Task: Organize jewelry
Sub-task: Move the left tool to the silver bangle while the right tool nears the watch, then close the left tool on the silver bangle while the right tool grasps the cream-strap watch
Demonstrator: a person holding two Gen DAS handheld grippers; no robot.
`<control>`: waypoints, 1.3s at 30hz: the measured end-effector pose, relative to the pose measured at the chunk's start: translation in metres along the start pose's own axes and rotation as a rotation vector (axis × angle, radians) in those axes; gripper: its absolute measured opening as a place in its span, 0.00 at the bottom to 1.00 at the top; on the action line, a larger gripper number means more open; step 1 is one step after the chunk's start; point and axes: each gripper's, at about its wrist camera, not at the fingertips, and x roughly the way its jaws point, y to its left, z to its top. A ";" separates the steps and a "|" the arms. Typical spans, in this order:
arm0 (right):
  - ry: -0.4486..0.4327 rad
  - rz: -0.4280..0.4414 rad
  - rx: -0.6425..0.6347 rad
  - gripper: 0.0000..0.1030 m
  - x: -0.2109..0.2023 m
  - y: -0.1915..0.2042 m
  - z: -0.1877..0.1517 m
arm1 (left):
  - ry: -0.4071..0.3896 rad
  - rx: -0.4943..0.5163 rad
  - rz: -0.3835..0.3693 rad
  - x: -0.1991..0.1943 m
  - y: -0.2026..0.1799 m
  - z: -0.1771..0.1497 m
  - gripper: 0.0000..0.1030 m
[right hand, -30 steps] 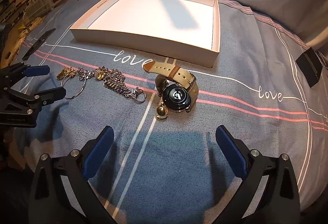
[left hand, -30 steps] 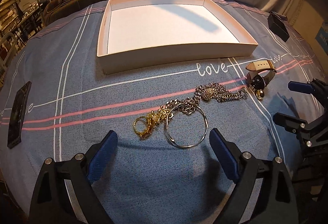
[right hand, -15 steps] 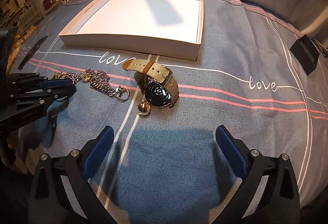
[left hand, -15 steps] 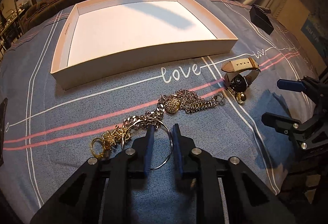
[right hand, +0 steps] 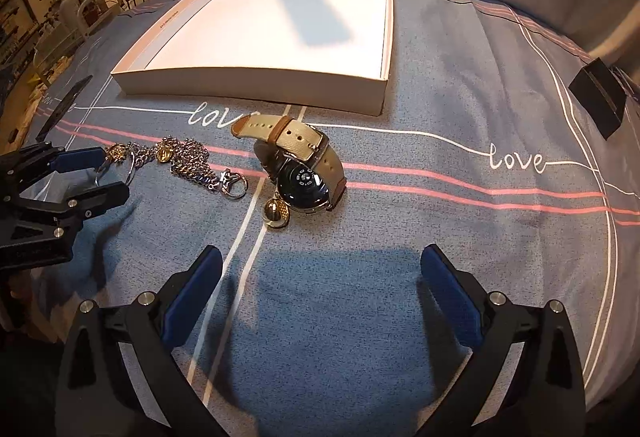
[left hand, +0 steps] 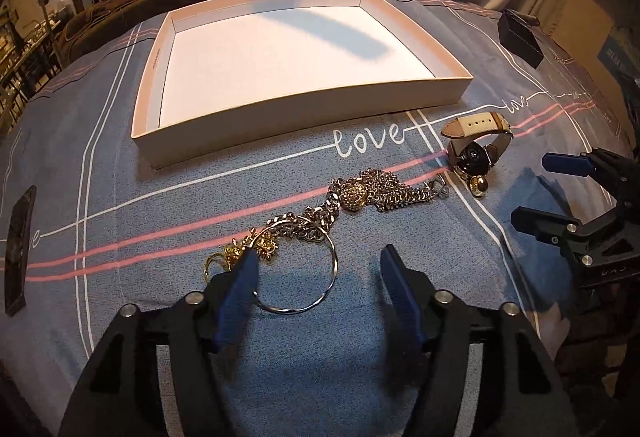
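A blue-grey cloth with white and pink stripes and white "love" lettering covered the whole surface under both sets of fingers. Well beyond the fingertips of either tool lay the shallow pale cardboard box tray with a white floor, open-topped and with nothing in it.

The left gripper pointed steeply down at the cloth; its jaws had just been opening and stood fairly wide, pressing on nothing. The thin silver wire bangle lay flat between its blue pads, with the left pad over the bangle's left edge, though I could not tell whether it touched. Just ahead of those fingertips ran the tangle of silver curb chain with a gold studded heart pendant, and a small gold filigree piece lay tucked against the left pad.

The right gripper hung with its jaws spread wide over bare cloth, holding nothing. Ahead of its fingers, slightly left of centre, sat the wristwatch with a black round face and a beige and tan strap, tipped on its side, and the little round gold charm lay touching it on the near side.

Off to the far right of the right fingers rested a small black box.
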 end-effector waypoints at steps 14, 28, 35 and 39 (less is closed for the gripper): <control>0.026 0.009 -0.012 0.95 0.005 0.005 -0.003 | -0.004 0.094 0.105 0.015 0.001 0.001 0.69; -0.071 0.042 0.012 0.72 0.003 -0.009 0.017 | -0.046 -0.018 0.102 -0.008 0.036 0.008 0.24; -0.068 0.017 -0.059 0.30 0.029 -0.001 0.040 | -0.082 -0.009 0.091 -0.024 0.036 -0.005 0.69; -0.077 0.034 -0.063 0.12 0.029 0.004 0.042 | -0.077 0.041 0.093 -0.016 0.025 -0.005 0.74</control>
